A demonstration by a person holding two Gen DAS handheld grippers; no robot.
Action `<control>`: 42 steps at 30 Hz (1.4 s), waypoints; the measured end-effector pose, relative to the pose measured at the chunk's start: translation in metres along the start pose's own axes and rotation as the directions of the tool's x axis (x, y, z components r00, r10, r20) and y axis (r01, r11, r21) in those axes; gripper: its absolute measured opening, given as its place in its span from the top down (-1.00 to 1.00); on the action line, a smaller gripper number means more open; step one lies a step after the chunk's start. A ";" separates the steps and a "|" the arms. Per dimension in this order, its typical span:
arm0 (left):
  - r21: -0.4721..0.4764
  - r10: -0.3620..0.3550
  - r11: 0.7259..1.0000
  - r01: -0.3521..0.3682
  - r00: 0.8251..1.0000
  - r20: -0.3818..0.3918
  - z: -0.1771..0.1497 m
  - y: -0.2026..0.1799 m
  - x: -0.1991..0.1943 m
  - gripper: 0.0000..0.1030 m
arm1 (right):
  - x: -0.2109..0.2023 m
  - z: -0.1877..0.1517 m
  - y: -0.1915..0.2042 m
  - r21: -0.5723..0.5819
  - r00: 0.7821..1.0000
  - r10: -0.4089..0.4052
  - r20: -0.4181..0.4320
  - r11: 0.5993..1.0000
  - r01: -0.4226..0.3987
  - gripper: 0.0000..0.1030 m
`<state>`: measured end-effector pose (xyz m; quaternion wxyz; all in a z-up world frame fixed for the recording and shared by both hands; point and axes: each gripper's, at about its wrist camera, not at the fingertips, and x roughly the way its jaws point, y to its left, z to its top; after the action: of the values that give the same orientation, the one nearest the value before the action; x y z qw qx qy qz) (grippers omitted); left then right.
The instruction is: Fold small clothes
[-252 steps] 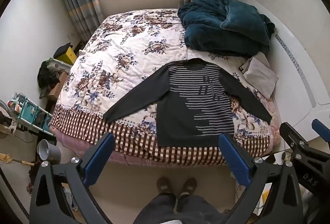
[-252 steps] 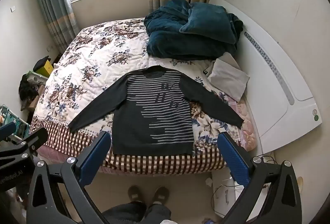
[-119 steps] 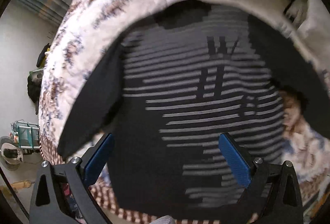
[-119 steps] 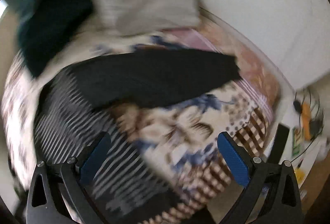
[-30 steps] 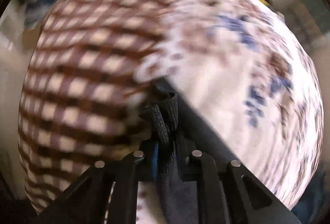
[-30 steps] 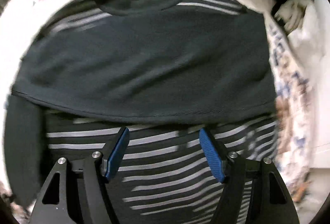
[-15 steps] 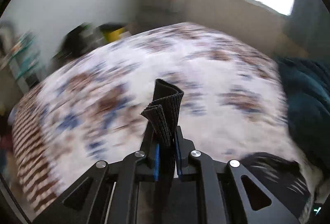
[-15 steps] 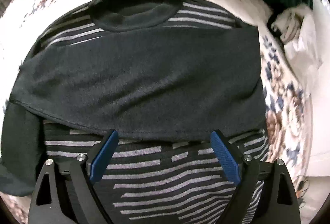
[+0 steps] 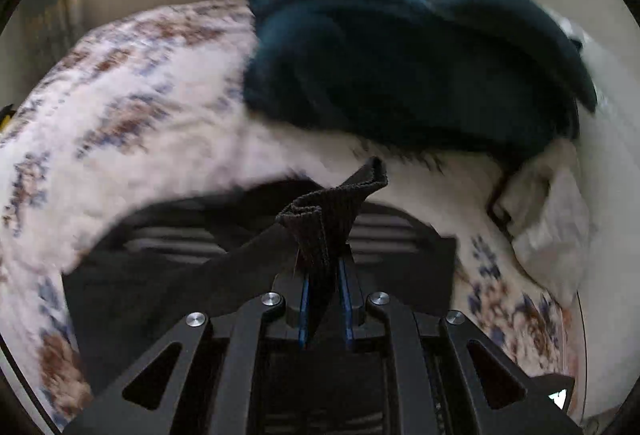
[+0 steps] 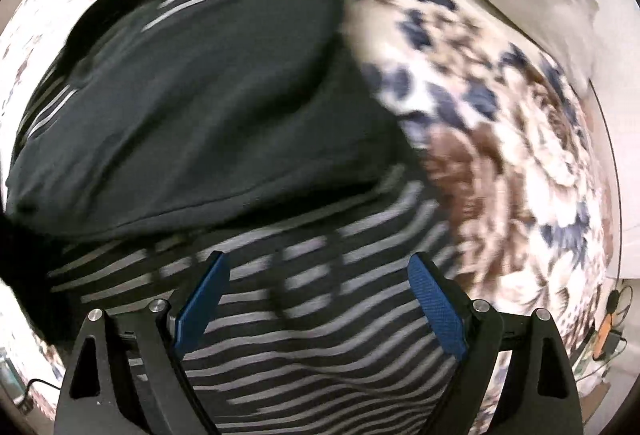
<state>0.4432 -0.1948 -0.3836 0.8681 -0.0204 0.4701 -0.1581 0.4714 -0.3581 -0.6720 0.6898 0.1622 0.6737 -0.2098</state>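
Left wrist view: your left gripper [image 9: 324,275] has its jaws closed tight on the ribbed sleeve cuff [image 9: 334,209] of the sweater [image 9: 160,267], and the cuff stands up above the blue pads.
Sweater, left view: it lies on the floral bedspread [image 9: 120,107] just beyond the cuff, dark with pale stripes.
Background, left view: a teal blanket [image 9: 400,55] is heaped behind it, with a pale cloth [image 9: 548,227] to the right.
Right wrist view: your right gripper [image 10: 320,299] has its jaws spread wide and holds nothing, hovering over the striped body of the sweater [image 10: 304,315].
Sleeve, right view: a plain dark sleeve [image 10: 200,123] is folded across the chest.
Blur: both views are smeared, so fine detail cannot be told.
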 end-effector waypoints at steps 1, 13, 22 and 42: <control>0.005 -0.021 1.000 0.022 0.999 -0.026 -0.002 -0.008 0.005 0.74 | 0.000 0.002 -0.008 0.009 1.000 0.003 0.001 1.000 -0.003 -0.80; -0.074 0.195 0.977 -0.198 0.980 -0.036 -0.037 0.100 -0.034 -0.65 | -0.019 0.031 -0.095 0.100 0.968 0.252 0.006 0.963 -0.252 -0.80; -0.287 0.495 0.779 -0.557 0.828 -0.263 -0.112 0.250 -0.049 -0.65 | -0.041 0.100 -0.048 0.006 0.924 0.367 0.104 0.929 -0.370 -0.79; -0.345 0.464 0.771 -0.535 0.843 -0.271 -0.114 0.274 -0.026 -0.65 | -0.024 0.085 -0.025 -0.094 0.994 0.053 0.095 0.995 -0.044 0.85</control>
<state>0.4066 0.0860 -0.4765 0.8115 -0.0613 0.5528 0.1795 0.5318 -0.4205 -0.6427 0.7334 0.1363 0.6440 -0.1697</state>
